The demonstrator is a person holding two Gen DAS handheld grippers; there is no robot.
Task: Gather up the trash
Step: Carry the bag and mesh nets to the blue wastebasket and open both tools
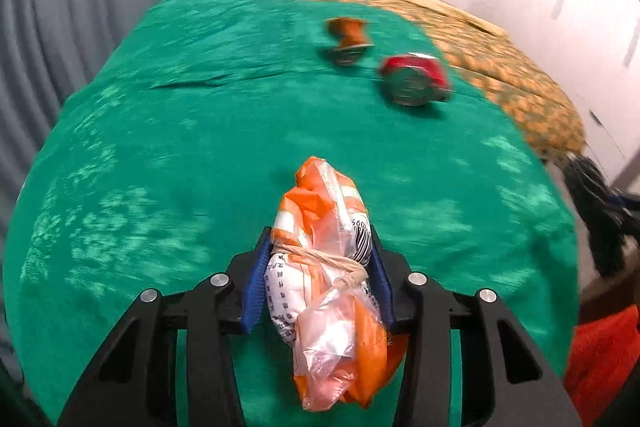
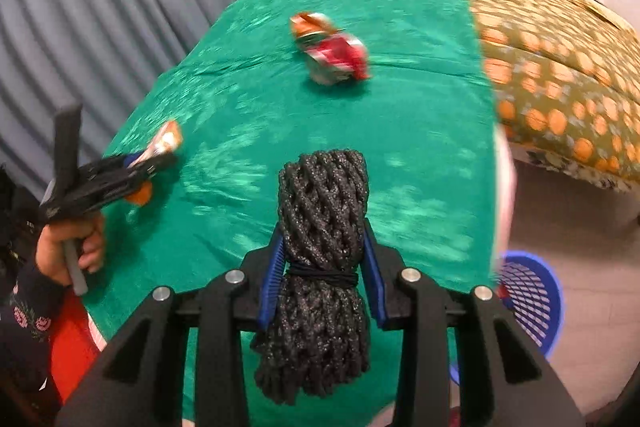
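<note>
While both grippers were loaded, left gripper (image 1: 318,279) clamped on wrapper (image 1: 324,267), right gripper (image 2: 323,275) on rope (image 2: 320,267), above cloth (image 2: 400,131). Best carried level to basket (image 2: 532,299) lower right; cans (image 2: 332,55) remained.

Left gripper (image 1: 320,267) and right gripper (image 2: 322,267) — fingers (image 1: 256,283) clamped on loads, level.

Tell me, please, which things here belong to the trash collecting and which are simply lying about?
Part of the job:
orange plastic bag, held in the left gripper
black rope bundle, held in the right gripper
red can
orange spool
blue basket

Just lying about:
green cloth
patterned bedspread
grey curtain
</note>
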